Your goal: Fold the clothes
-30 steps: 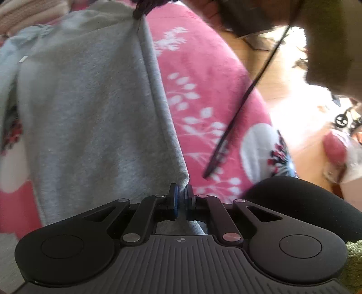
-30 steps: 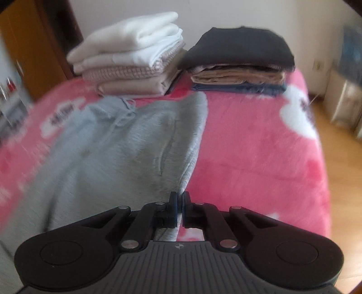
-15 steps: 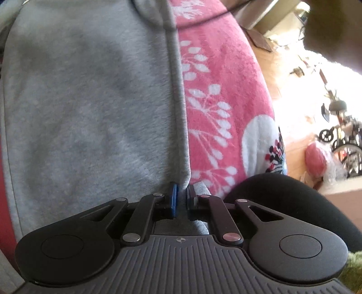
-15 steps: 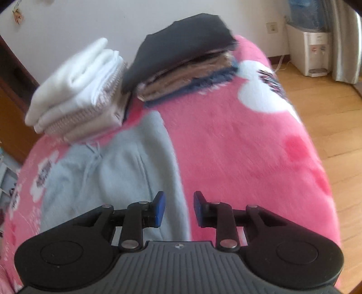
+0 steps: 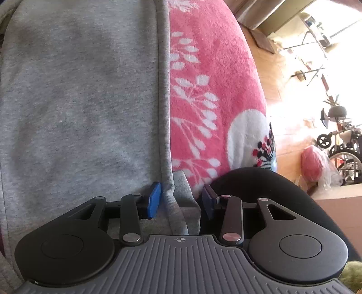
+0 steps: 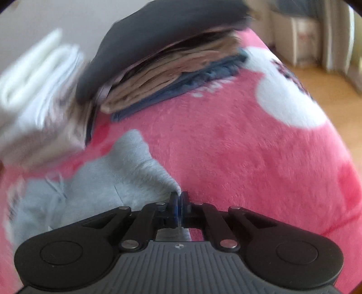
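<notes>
Left lets go, right re-grips
We note left gripper (image 5: 181, 196) jaws opening off grey garment (image 5: 79, 101) hem; right gripper (image 6: 179, 203), open a moment ago, pinches its 12 o'clock edge: next fold begins.

A pink flowered bedspread (image 5: 215, 95) meets a sunlit wooden floor (image 6: 334, 90) and pale wall (image 6: 56, 15).

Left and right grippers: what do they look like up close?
The left gripper and the right gripper look alike: a ribbed grey body with a small crosshair mark, two round black housings, black link arms with silver rivets, and short fingers faced with blue pads. No cable or sleeve shows.
</notes>
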`<state>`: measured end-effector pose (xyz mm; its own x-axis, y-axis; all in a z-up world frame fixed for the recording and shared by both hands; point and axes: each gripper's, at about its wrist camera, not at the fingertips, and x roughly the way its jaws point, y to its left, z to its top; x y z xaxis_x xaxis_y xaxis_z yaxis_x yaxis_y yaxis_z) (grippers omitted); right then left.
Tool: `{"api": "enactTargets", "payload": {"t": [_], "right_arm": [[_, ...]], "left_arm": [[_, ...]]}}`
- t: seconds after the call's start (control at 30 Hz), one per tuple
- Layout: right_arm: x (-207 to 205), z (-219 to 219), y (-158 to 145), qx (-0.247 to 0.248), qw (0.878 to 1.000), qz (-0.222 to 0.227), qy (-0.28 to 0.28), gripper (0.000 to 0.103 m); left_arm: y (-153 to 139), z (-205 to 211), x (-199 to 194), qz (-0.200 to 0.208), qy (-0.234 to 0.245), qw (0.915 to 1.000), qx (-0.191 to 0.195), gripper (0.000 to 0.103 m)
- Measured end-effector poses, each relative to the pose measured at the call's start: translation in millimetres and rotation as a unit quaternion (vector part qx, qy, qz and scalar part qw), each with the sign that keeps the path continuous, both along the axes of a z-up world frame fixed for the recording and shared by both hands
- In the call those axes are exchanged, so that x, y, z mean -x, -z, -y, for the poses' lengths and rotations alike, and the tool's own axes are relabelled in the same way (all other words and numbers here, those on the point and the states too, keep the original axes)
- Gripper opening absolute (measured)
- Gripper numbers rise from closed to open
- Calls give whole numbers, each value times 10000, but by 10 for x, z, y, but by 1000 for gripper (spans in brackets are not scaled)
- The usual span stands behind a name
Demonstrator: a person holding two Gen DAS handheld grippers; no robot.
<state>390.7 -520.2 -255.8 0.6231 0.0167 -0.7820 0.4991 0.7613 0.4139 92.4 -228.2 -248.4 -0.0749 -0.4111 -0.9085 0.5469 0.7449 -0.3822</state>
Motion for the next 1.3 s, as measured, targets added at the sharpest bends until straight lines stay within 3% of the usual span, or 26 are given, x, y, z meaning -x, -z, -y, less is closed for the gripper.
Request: {"api": "enactTargets", "payload": {"t": [0.07,0.17,0.23,0.33,0.37,0.43,0.53,0.6,0.63,0.7,0.73,0.77,0.87,1.03,1.17,1.3], "right_arm": [[146,8,-143,4,9997,218,70,9],[438,-92,-408,141,9973,616,-360,10],[574,-348,-475,87,9874,595,-1461,10],[787,-804,-291,257,9554,-1,-2942,9],[864,-886,-181,588,9493,-308,-3074,9],[1025,-829,-34,716,9548,-597,-2823,7],[1280,-683,-189,-95,9709,-412,-2356,10],[1514,-728,-295,-715,9641,-154,-2552,11],[1609,-808,-284,-757,9597,-178,-2699,12],[1776,-986,-171,-615,9537,-385,-2917,19],[1848,-1089,7,-421,9497,-746,-3012,24],[1917,-1149,89,-262,9487,-806,-3046,23],[2103,-1236,121,75,9510,-510,-3049,26],[2240,-1048,15,-271,9615,-299,-2719,27],[2104,-1043,-167,-405,9557,84,-2913,27],[1757,-1417,-393,-120,9425,319,-3324,26]], "left_arm": [[-15,-71,-40,-188,-131,9997,66,42],[-9,-165,-61,-324,-277,9989,170,42],[-9,-202,-51,-323,-270,9989,197,42],[-61,-253,-33,-334,-179,9992,142,42],[-87,-279,-33,-370,-164,9991,127,42],[-157,-357,-43,-445,-106,9989,102,43],[-272,-507,-73,-489,-18,9988,16,45],[-336,-629,-109,-419,-46,9990,-133,46],[-368,-700,-133,-372,-117,9990,-223,46],[-448,-845,-190,-261,-332,9982,-428,46],[-509,-920,-220,-159,-483,9972,-542,46],[-585,-1005,-246,-30,-667,9958,-628,46],[-863,-1278,-346,384,-1370,9864,-818,46],[-1455,-1724,-543,931,-2769,9515,-966,46],[-2073,-1831,-686,1414,-2771,9431,-1171,46],[-2712,-2001,-720,1798,-3013,9302,-1080,46]]}}
